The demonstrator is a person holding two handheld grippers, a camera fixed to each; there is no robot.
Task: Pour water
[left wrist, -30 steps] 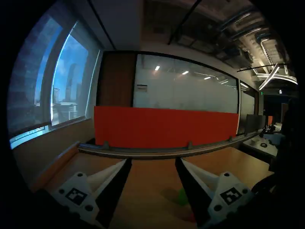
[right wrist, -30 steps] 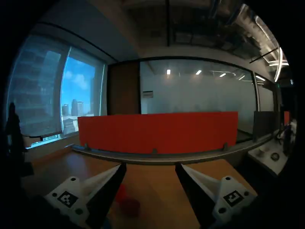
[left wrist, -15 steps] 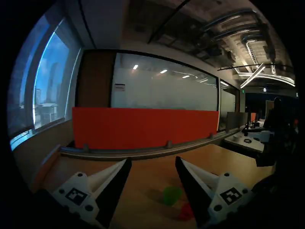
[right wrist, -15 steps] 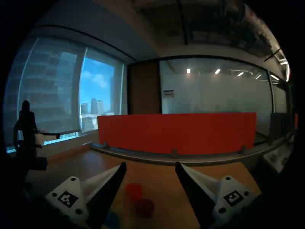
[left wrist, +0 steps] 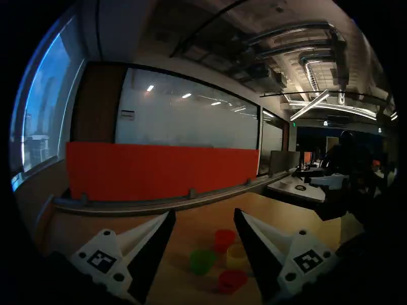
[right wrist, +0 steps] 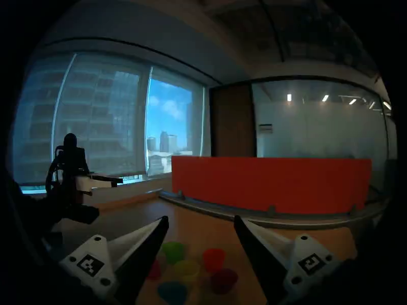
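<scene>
Two big surfaces first: window [right wrist: 102, 132] across the left half of the right gripper view, daylight and towers outside; frosted glass wall [left wrist: 188, 122] across the upper middle of the left gripper view. Below the glass an orange partition [left wrist: 163, 170] runs along the middle of the frame, standing at the far edge of the wooden desk [left wrist: 285, 208]. A dark silhouette with a white piece [right wrist: 76, 183] sits at middle left of the right gripper view against the window, too dark to tell what it is. Next the left gripper [left wrist: 203, 212], bottom of its own view, white fingers [left wrist: 142, 236] spread wide, released, nothing between them. Same for the right gripper [right wrist: 200, 218], bottom of its view: released, fingers wide apart, empty, off the desk. Smallest: cups [left wrist: 224, 238] clustered on the desk, lower middle of both views, seen through the gap between the fingers, apart from both grippers. In the right gripper view: green cup [right wrist: 173, 250] farthest left, red cup [right wrist: 213, 257] to its right, yellow cup [right wrist: 186, 268] nearer between them, dark red cup [right wrist: 224, 279] lower right, blue cup [right wrist: 172, 292] at the bottom edge. All upright; cannot tell if any holds water
</scene>
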